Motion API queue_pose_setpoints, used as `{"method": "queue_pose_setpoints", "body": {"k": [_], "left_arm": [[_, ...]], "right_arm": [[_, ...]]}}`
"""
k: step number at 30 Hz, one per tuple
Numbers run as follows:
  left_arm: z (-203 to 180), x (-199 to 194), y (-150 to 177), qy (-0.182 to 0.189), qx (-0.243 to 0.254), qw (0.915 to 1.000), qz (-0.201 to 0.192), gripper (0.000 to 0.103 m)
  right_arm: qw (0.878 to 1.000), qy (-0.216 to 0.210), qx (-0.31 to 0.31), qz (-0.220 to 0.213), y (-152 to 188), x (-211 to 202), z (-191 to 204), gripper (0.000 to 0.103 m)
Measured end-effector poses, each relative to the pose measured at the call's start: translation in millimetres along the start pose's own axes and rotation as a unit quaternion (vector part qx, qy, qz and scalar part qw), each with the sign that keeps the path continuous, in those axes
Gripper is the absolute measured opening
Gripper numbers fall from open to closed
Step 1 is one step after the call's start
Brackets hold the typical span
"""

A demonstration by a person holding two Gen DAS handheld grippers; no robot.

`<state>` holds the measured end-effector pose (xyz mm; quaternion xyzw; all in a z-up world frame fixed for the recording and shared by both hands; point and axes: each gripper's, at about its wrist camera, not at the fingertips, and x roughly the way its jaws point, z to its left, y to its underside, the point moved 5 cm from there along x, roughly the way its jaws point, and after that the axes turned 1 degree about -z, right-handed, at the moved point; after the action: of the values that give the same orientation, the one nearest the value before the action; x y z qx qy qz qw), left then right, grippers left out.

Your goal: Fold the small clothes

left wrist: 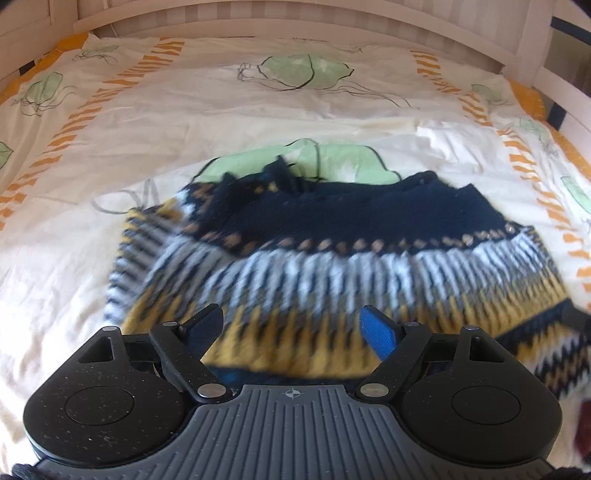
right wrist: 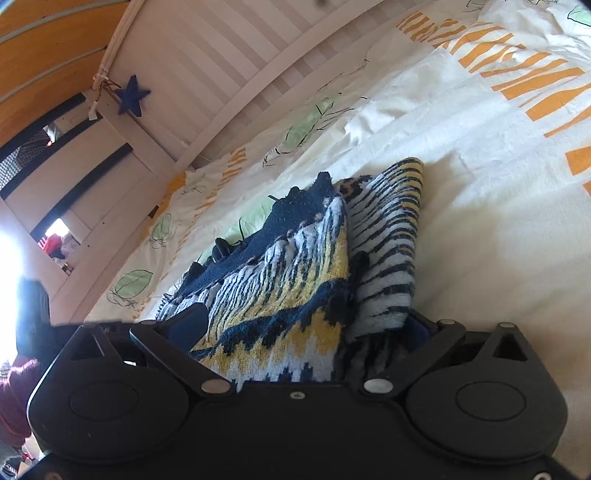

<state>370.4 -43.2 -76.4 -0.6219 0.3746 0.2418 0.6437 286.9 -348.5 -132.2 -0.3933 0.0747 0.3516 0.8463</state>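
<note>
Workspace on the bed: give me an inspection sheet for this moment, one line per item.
Surface: bed covered by a cream duvet with orange bands and green leaf prints, creased.
Job's things: one knitted sweater, navy, white and yellow, lying bunched on the duvet, one sleeve doubled alongside the body.
Clutter: nothing seen on the duvet.
Grippers: left gripper open, fingers spread at the sweater's near hem; right gripper open, fabric lying between its fingers.
Cables: a thin cord along the white bed rail; nothing on the duvet.
Surroundings: white slatted bed frame, a blue star hanging on it.
</note>
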Motion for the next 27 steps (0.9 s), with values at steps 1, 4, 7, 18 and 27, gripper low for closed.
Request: {"method": "queue_pose_setpoints", "body": {"k": [1, 4, 7, 18, 27], "left_arm": [[-5, 4, -3, -0.005, 0.000, 1.0000, 0.000, 0.080], [-18, 18, -10, -0.013, -0.004, 0.9999, 0.004, 0.080], [-26, 35, -13, -0.018, -0.008, 0.9996, 0.021, 0.080], [-34, 64, -22, -0.054, 0.003, 0.9976, 0.044, 0.094], [-35, 24, -9, -0.020, -0.018, 0.9994, 0.022, 0.091]], "right_arm": [[1.000, -0.001, 0.000, -0.001, 0, 0, 0, 0.103], [1.000, 0.000, 0.000, 0.000, 0, 0, -1, 0.103], [1.000, 0.000, -0.003, 0.000, 0, 1, 0, 0.103], [1.000, -0.004, -0.005, -0.006, 1, 1, -1, 0.103], [1.000, -0.009, -0.005, -0.010, 1, 1, -3, 0.103]]}}
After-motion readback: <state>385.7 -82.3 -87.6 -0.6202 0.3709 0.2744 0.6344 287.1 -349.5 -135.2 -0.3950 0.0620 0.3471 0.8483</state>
